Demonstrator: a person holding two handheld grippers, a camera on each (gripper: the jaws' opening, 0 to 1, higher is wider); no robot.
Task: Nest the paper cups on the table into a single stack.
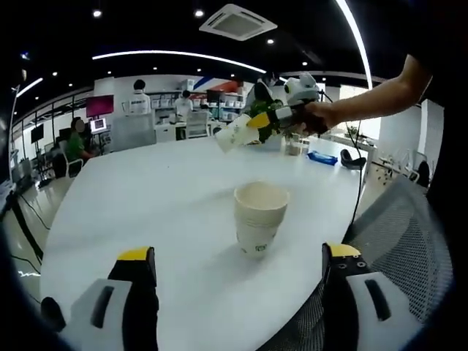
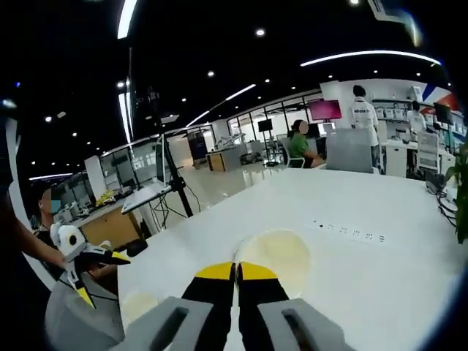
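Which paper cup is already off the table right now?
The cup held in the right gripper, tipped sideways in the air. The other cup stands upright on the white table, untouched.

A paper cup (image 1: 259, 217) stood upright on the table (image 1: 146, 205), between and just beyond the left gripper (image 1: 238, 267)'s two spread jaws. Farther off and above the table, the right gripper (image 1: 272, 118) held a second cup (image 1: 235, 133) tipped on its side, with a person's arm reaching in from the right behind it. In the right gripper view, that cup (image 2: 274, 252) sat at the tips of the right gripper (image 2: 235, 272), the table stretched away beyond it, and the left gripper (image 2: 82, 272) lay low at the left.
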